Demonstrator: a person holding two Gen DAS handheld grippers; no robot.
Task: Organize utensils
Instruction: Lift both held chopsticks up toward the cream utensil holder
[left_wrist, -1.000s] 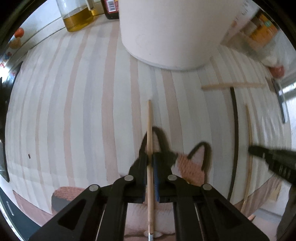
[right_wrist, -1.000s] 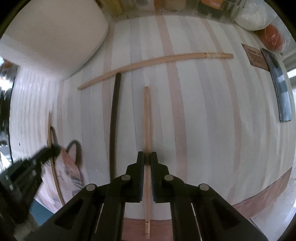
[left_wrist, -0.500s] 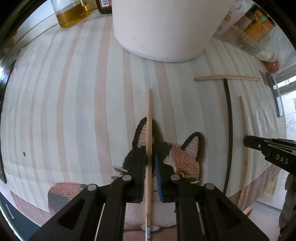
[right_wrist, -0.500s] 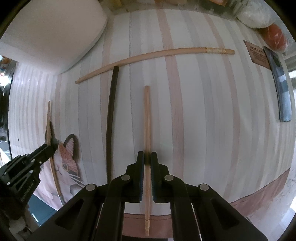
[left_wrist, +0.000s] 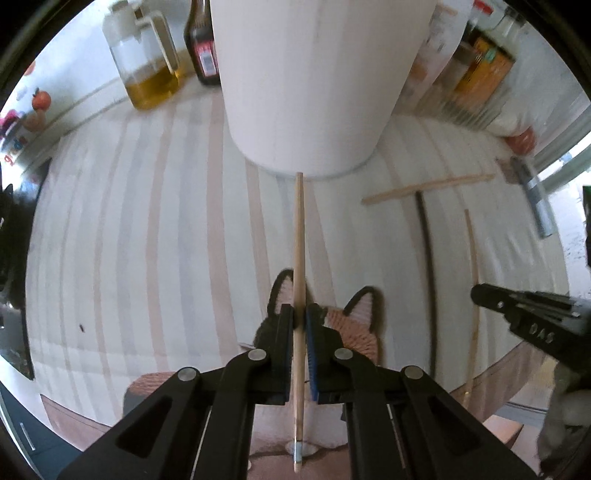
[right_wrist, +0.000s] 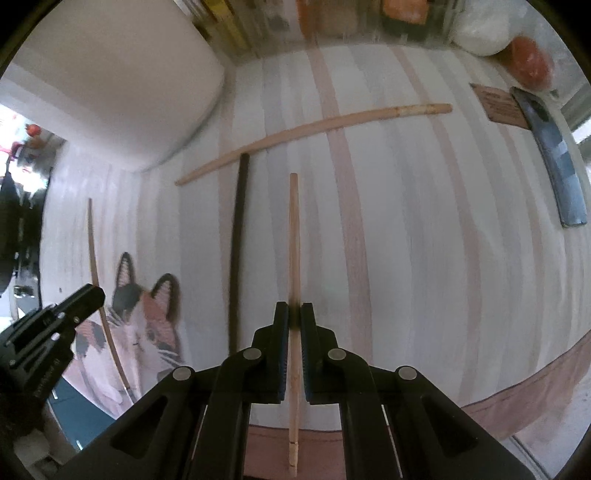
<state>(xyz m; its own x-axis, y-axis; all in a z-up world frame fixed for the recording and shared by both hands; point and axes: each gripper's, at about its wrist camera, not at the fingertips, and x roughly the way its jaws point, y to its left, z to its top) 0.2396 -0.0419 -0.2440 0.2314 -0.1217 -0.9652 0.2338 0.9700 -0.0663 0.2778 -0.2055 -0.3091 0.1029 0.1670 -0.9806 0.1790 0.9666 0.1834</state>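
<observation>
**A:** Striped cloth in pale pink and grey covers the whole table, with a tall white cylindrical container standing at twelve o'clock in the left wrist view. What does each hand have?

**B:** The left gripper is pinching a light wooden chopstick with a metal-tipped end, its tongs pressed flat against the shaft. The stick points straight at the container's base, above the cat-face woven mat. The right gripper is clamped the same way on a plain wooden chopstick.

**A:** And what lies loose?

**B:** In the right wrist view, a black chopstick lies at about eleven o'clock of the right tongs, and a long pale wooden chopstick lies crosswise beyond it at twelve.

**A:** How should the lift go?

**B:** I'd judge the container is the target. Each stick is gripped near its rear end, so a long length hangs forward and could swing. Keep both pinches firm, raise the tips clear over the rim, then tilt them upright before letting go. Keep the two hands well apart so the sticks don't knock together.
</observation>
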